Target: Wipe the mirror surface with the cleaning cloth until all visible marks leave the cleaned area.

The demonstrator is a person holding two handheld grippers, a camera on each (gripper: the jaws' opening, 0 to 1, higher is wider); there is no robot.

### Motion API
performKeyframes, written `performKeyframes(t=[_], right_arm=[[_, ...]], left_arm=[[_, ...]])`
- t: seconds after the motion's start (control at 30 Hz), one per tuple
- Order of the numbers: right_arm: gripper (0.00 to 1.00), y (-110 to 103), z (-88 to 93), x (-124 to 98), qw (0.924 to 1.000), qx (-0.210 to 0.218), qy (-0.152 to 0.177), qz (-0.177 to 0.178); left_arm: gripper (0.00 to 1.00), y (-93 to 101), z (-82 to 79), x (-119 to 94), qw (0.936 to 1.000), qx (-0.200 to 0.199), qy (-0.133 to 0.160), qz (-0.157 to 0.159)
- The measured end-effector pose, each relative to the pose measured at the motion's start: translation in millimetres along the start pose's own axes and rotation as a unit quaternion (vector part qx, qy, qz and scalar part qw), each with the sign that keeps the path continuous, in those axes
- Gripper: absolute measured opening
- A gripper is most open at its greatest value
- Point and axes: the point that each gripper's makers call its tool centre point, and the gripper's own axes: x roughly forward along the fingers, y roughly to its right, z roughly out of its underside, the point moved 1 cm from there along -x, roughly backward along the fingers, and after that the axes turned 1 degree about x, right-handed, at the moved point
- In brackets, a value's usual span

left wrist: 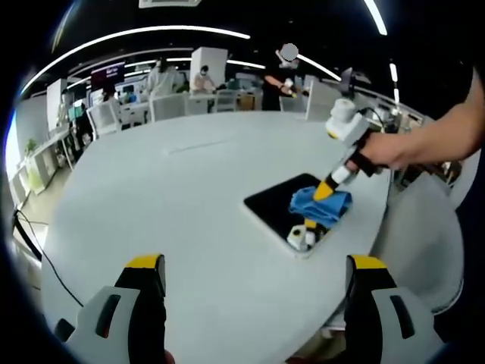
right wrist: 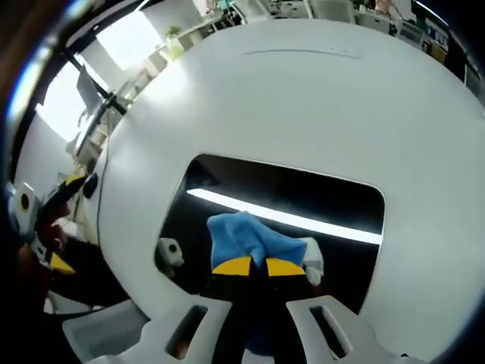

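A rectangular mirror [left wrist: 274,203] lies flat on the white table [left wrist: 174,205], dark with ceiling reflections. A blue cleaning cloth [left wrist: 320,205] is bunched on it, and my right gripper [left wrist: 324,190] comes down from the right, shut on the cloth, a hand holding it. In the right gripper view the mirror [right wrist: 318,199] reflects a bright light strip, and the blue cloth [right wrist: 246,236] is pinched between the yellow-tipped jaws of the right gripper [right wrist: 258,266]. My left gripper [left wrist: 254,271] hovers open over the table's near part, well short of the mirror.
A white chair [left wrist: 420,235] stands at the table's right edge beside the mirror. Several people, chairs [left wrist: 163,106] and desks fill the room behind the table. A cable [left wrist: 30,243] hangs off the table's left side.
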Motion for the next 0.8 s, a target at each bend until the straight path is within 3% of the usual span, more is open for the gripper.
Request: performKeyframes(t=[0.8], right_arm=[[0.00, 10.0, -42.1, 14.8, 1.0000, 0.001, 0.009, -0.001]], left_arm=[[0.99, -2.9, 9.0, -3.2, 0.9998, -0.012, -0.014, -0.008]])
